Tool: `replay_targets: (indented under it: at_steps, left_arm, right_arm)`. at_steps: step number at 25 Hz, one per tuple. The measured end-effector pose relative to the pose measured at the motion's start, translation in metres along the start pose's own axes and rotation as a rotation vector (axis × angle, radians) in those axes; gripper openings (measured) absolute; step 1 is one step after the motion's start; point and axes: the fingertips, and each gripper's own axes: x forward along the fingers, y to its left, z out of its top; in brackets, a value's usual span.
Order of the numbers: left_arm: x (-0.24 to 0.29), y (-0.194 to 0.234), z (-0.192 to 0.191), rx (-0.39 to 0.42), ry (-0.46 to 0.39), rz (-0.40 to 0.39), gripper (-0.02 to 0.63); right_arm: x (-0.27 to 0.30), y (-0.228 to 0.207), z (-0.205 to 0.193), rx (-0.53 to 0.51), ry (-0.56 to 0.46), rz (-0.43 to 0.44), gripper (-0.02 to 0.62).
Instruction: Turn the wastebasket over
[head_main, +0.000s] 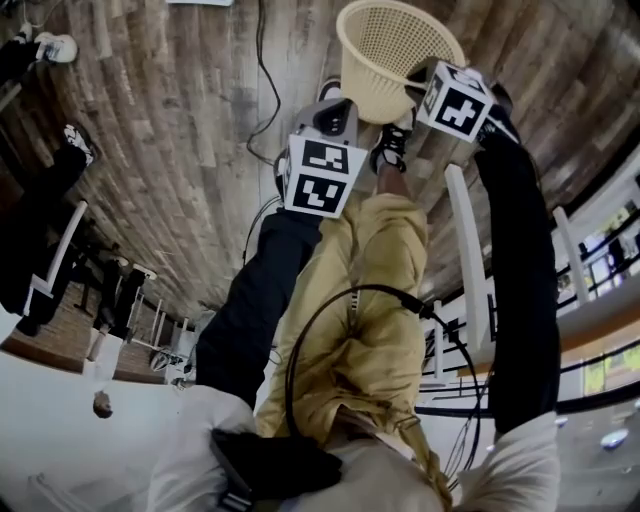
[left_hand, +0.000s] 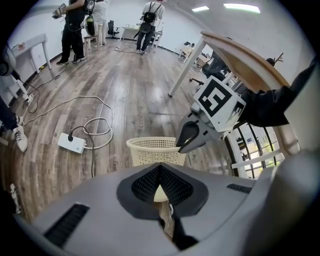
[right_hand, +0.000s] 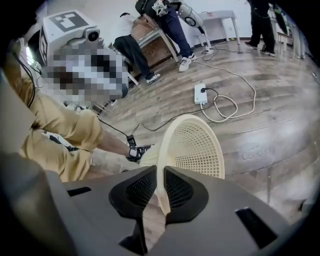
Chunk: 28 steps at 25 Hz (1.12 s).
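Right gripper (right_hand: 160, 172) clamped on rim of wastebasket (right_hand: 197, 145): thin cream rim pinched between both dark pads (right_hand: 137, 187), mesh wall running away beyond jaws. Wastebasket upright on wood floor (head_main: 180, 150), mouth up (not yet turned over), just ahead of person's shoe (head_main: 392, 148). Left gripper (left_hand: 160, 170) closed, tips together, nothing held. Wastebasket just in front of it, apart; cream mesh shows through slit below tips. Power strip (left_hand: 71, 143) with looped cable (left_hand: 97, 132) on floor left of wastebasket.
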Motion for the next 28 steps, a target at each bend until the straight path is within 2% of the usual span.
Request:
replay_targets:
  at_steps: [4, 8, 10, 12, 15, 20, 24, 28]
  left_arm:
    - [0.003, 0.008, -0.01, -0.016, 0.011, 0.011, -0.003]
    - [0.006, 0.017, -0.016, -0.033, 0.011, 0.023, -0.003]
    - [0.007, 0.02, -0.021, -0.039, 0.014, 0.03, -0.003]
    - [0.007, 0.021, -0.025, -0.04, 0.017, 0.032, -0.003]
    - [0.006, 0.019, -0.025, -0.032, 0.02, 0.031, -0.003]
    - [-0.005, 0.018, -0.015, -0.02, 0.005, 0.034, -0.003]
    - [-0.023, 0.006, 0.002, 0.005, -0.024, 0.028, -0.003]
    - [-0.06, -0.014, 0.026, 0.036, -0.059, 0.022, -0.003]
  right_arm:
    - [0.023, -0.023, 0.001, -0.041, 0.042, -0.049, 0.061]
    - [0.024, -0.07, 0.006, -0.083, 0.083, -0.25, 0.061]
    - [0.024, -0.087, 0.006, -0.056, 0.076, -0.328, 0.063]
    - [0.024, -0.096, 0.004, -0.001, 0.053, -0.369, 0.063]
    - [0.022, -0.096, 0.0, 0.067, 0.015, -0.385, 0.066]
    - [-0.003, -0.093, 0.009, 0.081, -0.038, -0.464, 0.1]
    - [-0.048, -0.083, 0.02, 0.109, -0.079, -0.529, 0.106]
    - [-0.115, -0.051, 0.044, 0.192, -0.184, -0.602, 0.104]
